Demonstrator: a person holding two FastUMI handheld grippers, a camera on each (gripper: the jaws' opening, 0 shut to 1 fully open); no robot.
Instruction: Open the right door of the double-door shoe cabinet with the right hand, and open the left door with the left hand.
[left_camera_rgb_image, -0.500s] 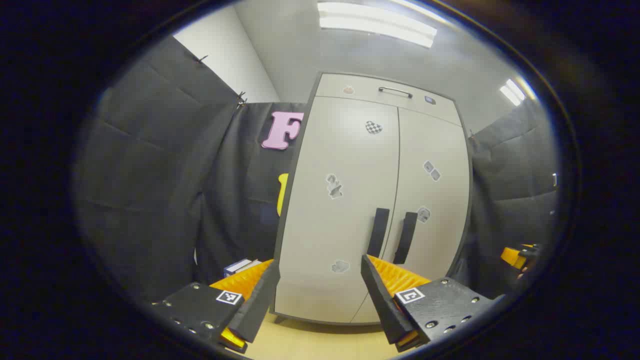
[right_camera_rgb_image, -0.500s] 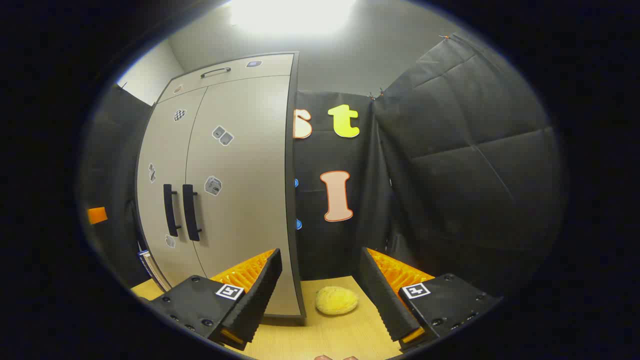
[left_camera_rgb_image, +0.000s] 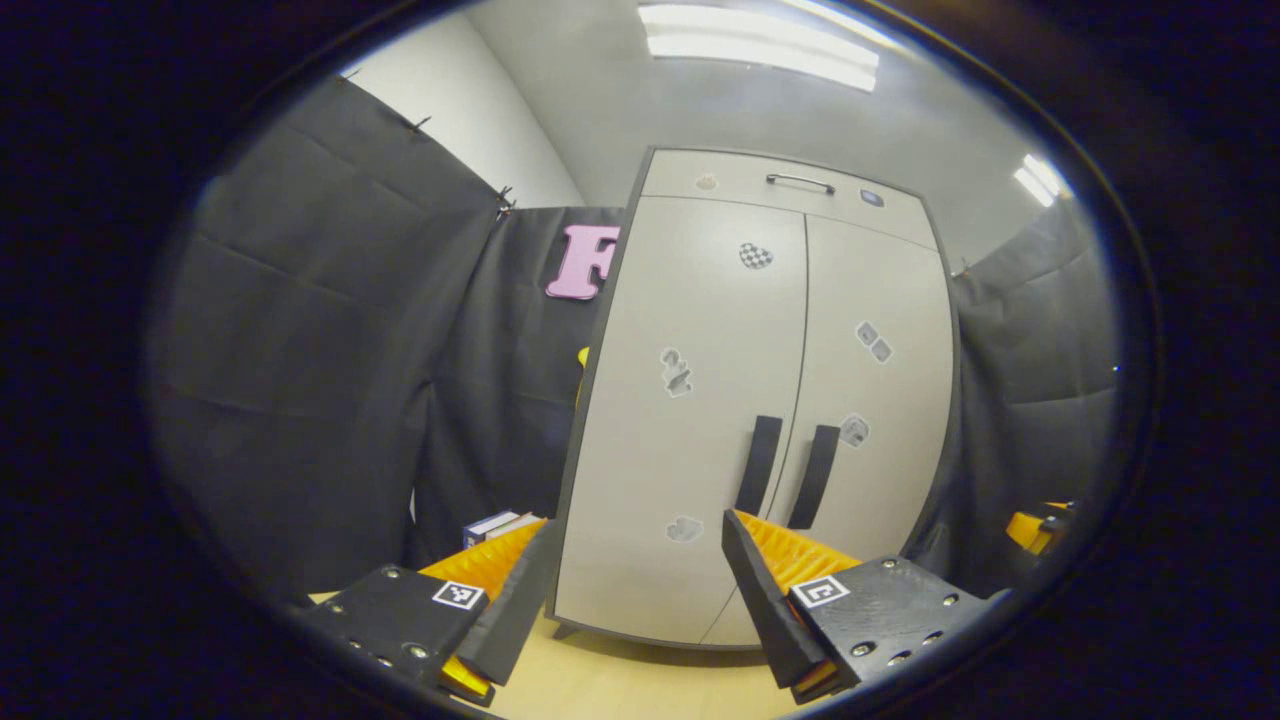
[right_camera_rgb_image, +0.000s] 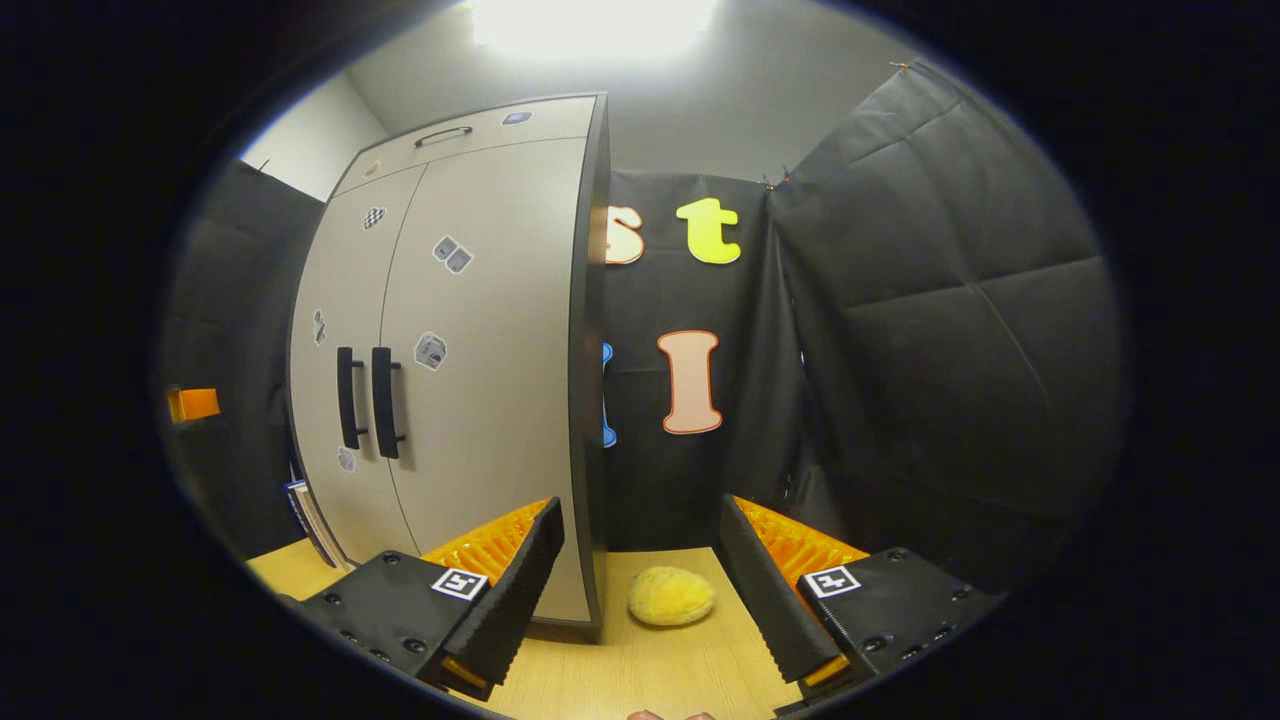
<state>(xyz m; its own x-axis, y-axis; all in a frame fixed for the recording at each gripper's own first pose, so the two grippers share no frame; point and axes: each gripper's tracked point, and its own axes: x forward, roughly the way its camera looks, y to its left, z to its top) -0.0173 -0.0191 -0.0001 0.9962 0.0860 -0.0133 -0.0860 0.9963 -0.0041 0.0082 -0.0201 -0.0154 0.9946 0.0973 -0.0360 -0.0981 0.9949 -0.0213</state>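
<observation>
The shoe cabinet (left_camera_rgb_image: 760, 400) is seen straight ahead with both doors shut. The left gripper (left_camera_rgb_image: 640, 590) is held wide open, well apart from the left handle (left_camera_rgb_image: 758, 465). The right gripper (right_camera_rgb_image: 640, 580) is also held open, off to the cabinet's right.

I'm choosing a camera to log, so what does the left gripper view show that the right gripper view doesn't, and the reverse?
Left gripper view: the cabinet nearly head-on, and books by its left side. Right gripper view: the cabinet from an angle, and a yellow sponge on the floor. Both: the closed doors, the two handles side by side, the top drawer, and an open hand-held gripper, left or right, short of the cabinet.
</observation>
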